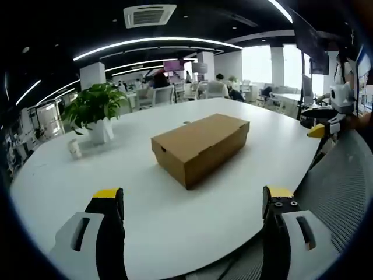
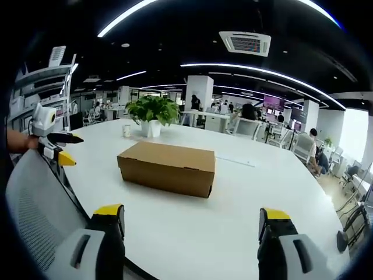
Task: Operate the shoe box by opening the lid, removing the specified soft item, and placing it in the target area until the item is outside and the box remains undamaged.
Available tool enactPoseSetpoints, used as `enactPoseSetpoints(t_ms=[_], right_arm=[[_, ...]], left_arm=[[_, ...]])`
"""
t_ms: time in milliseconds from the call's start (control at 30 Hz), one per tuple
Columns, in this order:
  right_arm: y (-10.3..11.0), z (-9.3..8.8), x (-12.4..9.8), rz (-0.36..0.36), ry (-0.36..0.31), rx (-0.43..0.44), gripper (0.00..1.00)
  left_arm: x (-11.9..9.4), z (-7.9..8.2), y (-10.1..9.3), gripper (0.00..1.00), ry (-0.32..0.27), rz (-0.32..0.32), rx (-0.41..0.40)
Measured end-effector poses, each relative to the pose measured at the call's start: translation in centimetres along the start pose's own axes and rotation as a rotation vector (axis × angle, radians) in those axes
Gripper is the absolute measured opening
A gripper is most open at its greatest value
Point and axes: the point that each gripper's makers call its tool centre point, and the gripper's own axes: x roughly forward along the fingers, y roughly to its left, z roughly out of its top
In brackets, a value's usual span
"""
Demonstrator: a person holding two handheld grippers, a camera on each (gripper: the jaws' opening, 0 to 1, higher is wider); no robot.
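The shoe box [image 1: 201, 147] is sitting closed at the middle of the white desk [image 1: 175, 227], near a potted plant [image 1: 96, 111]. It is probably light, thin cardboard that dents easily, so lifting its lid by the front edge looks safest. Both the left hand-held gripper [image 1: 192, 201] and right hand-held gripper [image 2: 191, 219] are hovering wide open, holding nothing, well short of the box.

**Big open-plan office, bright and busy**

Pretty standard open office. Large white round table [image 1: 192, 221] up front, with a potted plant [image 1: 95, 111] in a white pot and a small cup [image 1: 74, 149] beside it. Grey mesh chair [image 2: 35, 204] pulled up at the edge. Dark ceiling with long curved light strips [image 2: 256, 73] and an AC vent [image 1: 149, 15]. White pillars [image 2: 198, 93], desks further back, bright windows [image 1: 271, 67] on one side.
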Motion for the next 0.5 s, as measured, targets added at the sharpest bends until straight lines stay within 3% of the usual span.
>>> enactPoseSetpoints(t_ms=[500], right_arm=[[-0.05, -0.03, -0.04, -0.001, -0.003, 0.011, 0.94]], left_arm=[[0.10, -0.39, -0.10, 0.98, 0.018, -0.006, 0.006]])
